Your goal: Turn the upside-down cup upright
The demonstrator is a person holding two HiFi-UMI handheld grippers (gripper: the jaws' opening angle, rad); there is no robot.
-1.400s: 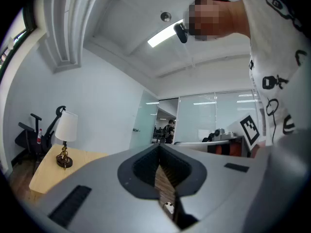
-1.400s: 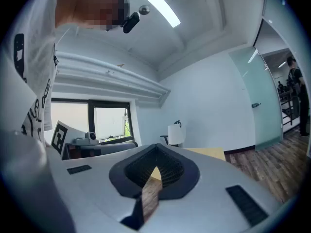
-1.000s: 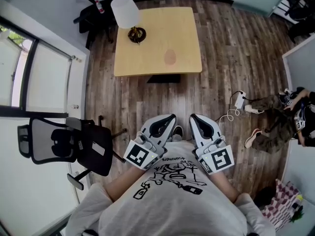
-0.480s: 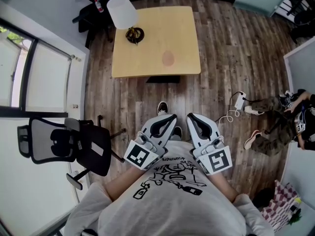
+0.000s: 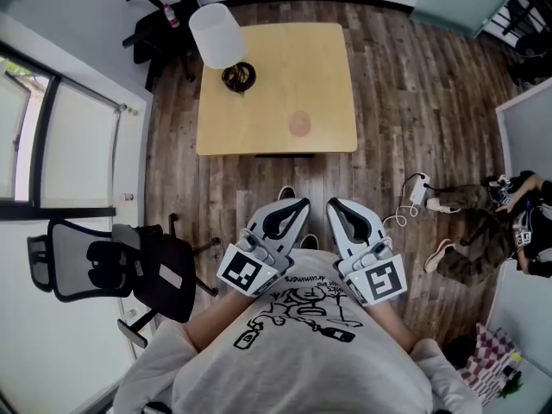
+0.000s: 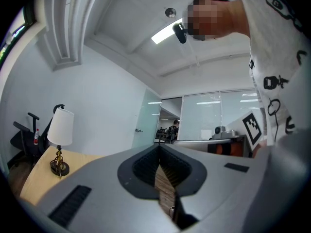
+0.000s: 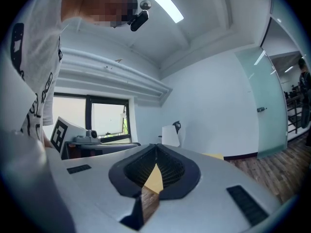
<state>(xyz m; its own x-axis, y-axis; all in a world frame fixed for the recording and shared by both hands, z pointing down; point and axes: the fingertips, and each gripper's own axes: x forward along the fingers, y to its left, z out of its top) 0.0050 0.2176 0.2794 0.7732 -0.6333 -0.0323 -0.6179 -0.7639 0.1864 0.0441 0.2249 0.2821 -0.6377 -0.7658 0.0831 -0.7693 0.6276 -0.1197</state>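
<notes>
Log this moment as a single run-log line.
left gripper: shut, empty | right gripper: shut, empty | small pinkish cup: on light wooden table, untouched | white-shaded lamp: table corner

An office. A black swivel chair (image 5: pixel 164 270) and a wooden bench (image 5: pixel 276 84) stand on plank flooring (image 5: pixel 405 76); glass partitions (image 6: pixel 218 113) divide the rooms beyond.

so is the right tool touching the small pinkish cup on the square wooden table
Apart. The head view shows the right tool held by the person's white shirt, with wood plank floor between it and the small pinkish cup.
</notes>
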